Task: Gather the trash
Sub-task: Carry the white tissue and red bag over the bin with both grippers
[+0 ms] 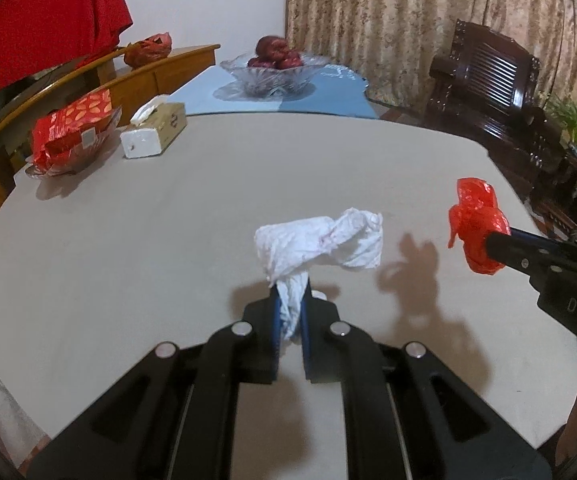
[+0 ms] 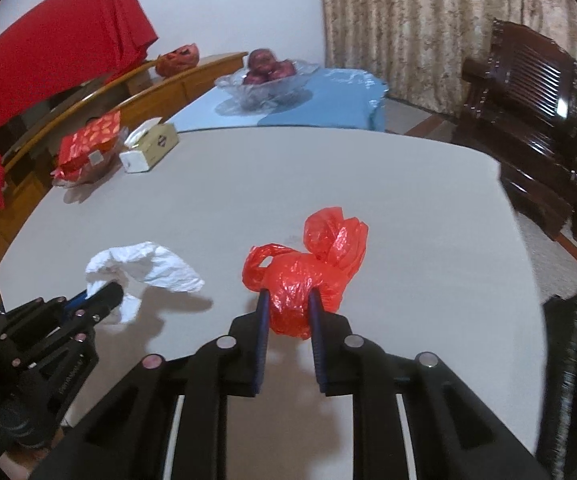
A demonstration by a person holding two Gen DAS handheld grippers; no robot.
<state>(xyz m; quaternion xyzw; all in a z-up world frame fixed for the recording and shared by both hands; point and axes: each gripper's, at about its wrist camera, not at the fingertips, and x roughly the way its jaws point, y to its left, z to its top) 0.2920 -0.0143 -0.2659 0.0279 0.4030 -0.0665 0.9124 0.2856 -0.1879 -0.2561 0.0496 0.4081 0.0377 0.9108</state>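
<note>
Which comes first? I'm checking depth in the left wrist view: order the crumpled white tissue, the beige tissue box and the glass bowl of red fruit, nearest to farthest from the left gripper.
1. Crumpled white tissue, held in the left gripper jaws.
2. Beige tissue box, far left of the table.
3. Glass bowl of red fruit, beyond, on the blue cloth.

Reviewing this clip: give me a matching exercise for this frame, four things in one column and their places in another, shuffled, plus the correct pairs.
Things:
1. crumpled white tissue
2. crumpled red plastic bag
3. beige tissue box
4. dark red apples

Places:
A. in the clear glass bowl on the blue cloth
B. pinched in the left gripper
C. beside the red wrapped packet at the table's far left
D. pinched in the right gripper

Pairs: 1-B, 2-D, 3-C, 4-A
</note>
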